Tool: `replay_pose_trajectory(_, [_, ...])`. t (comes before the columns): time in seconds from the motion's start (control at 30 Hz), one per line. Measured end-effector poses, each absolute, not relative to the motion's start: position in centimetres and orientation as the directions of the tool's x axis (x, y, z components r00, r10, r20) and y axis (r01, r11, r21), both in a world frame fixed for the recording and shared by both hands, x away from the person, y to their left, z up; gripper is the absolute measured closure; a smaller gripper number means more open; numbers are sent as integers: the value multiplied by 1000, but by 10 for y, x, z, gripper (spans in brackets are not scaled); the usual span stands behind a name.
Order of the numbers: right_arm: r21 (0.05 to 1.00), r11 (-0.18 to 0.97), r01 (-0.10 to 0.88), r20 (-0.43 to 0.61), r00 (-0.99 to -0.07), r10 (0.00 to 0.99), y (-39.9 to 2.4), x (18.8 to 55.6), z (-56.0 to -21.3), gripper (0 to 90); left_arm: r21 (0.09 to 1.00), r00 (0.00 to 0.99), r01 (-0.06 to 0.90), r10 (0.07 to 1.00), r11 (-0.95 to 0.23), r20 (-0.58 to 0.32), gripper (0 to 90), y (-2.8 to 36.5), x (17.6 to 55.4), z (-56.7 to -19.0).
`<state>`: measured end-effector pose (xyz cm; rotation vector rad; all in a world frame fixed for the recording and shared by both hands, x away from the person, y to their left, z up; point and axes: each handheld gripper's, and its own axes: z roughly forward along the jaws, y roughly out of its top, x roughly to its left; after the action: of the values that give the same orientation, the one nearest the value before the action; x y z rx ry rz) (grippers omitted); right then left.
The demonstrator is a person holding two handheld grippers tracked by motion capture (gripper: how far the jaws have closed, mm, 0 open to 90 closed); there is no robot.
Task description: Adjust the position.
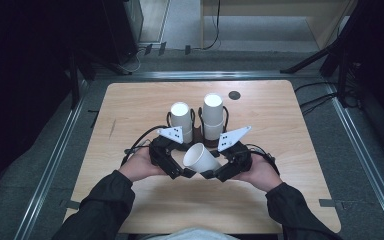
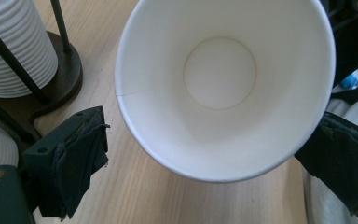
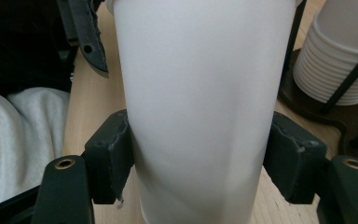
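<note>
I have the right gripper clamped on the lower body of a white paper cup, jaws partly closed against both its sides. The cup lies tilted above the table middle, toward its near edge. My left gripper stands open, its jaws wide of the cup's rim, in front of the cup stacks.

Both forearms are brought in from the near edge of the table. The right gripper is clamped on the cup's narrow end; the left gripper is held with jaws spread, untouching, at its rim.
</note>
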<state>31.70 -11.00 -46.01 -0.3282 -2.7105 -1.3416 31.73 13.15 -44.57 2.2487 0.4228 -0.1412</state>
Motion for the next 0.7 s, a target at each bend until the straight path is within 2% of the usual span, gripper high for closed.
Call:
replay_pose_trajectory(0.47, [787, 570, 235, 208, -972, 112, -102, 319, -459, 313, 771, 917, 394, 274, -501, -291, 65, 135, 314, -446])
replay_pose_trajectory(0.5, [790, 567, 234, 208, -972, 111, -101, 319, -459, 313, 774, 917, 395, 270, -494, -295, 72, 135, 314, -447])
replay_pose_trajectory(0.57, [790, 567, 234, 208, -972, 111, -101, 319, -459, 314, 783, 918, 393, 263, -483, -298, 153, 136, 314, -446])
replay_pose_trajectory(0.7, [793, 562, 237, 211, -971, 112, -102, 319, -459, 314, 795, 914, 401, 261, -455, -312, 170, 138, 314, -445])
